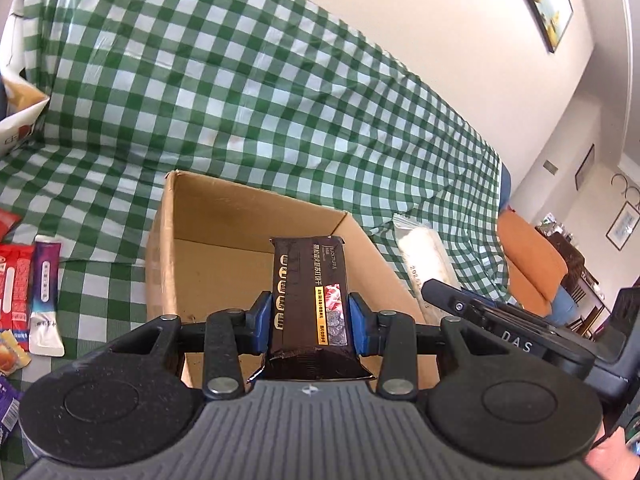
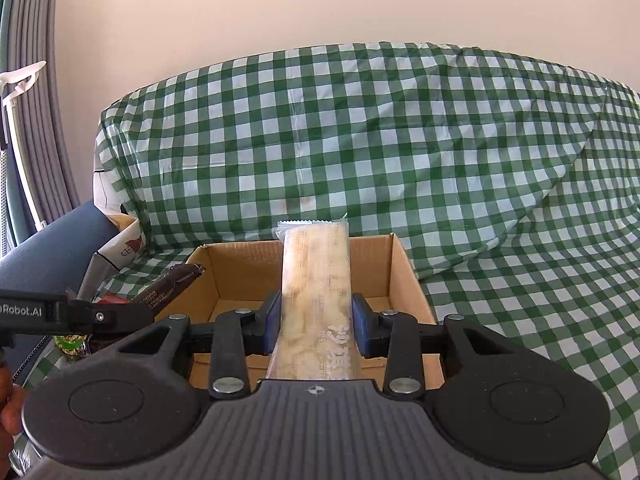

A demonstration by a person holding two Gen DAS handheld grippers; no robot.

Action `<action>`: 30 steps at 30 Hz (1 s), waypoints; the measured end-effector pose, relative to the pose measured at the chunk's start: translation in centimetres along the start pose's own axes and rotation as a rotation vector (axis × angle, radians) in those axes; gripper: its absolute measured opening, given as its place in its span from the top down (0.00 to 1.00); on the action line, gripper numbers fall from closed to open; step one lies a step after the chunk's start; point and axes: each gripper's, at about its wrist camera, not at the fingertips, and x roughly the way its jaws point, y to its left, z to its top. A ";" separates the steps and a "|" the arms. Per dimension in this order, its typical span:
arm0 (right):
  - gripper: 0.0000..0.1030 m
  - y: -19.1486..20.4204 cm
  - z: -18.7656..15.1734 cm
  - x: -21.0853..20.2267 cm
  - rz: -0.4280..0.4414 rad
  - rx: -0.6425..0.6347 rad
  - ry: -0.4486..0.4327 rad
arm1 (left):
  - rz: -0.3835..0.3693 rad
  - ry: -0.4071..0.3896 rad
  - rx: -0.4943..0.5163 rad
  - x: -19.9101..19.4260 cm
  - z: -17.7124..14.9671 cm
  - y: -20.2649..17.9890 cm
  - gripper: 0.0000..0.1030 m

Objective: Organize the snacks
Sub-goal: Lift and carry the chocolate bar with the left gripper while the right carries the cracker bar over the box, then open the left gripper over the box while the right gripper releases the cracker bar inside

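An open cardboard box point(image 1: 192, 220) stands on the green checked cloth; it also shows in the right wrist view point(image 2: 236, 264). My left gripper point(image 1: 310, 322) is shut on a dark brown snack pack point(image 1: 310, 280), held over the box's near right side. My right gripper point(image 2: 316, 320) is shut on a clear pack of pale crisp snack point(image 2: 316, 272), held above the box's near edge. The right gripper point(image 1: 448, 294) with its clear pack point(image 1: 424, 252) shows at the right of the left wrist view. The left gripper's finger point(image 2: 100, 314) and dark pack point(image 2: 172, 280) show at the left of the right wrist view.
Several loose snack packs lie left of the box: a red one point(image 1: 14, 284), a purple and white one point(image 1: 44, 300). A paper bag point(image 1: 20, 120) stands at the far left. The checked cloth point(image 2: 400, 140) drapes up a sofa back behind. An orange cushion point(image 1: 528, 256) sits right.
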 end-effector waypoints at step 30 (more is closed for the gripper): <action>0.63 0.5 -0.1 0.2 0.003 -0.026 -0.002 | 0.005 -0.011 0.001 -0.4 0.2 0.0 0.58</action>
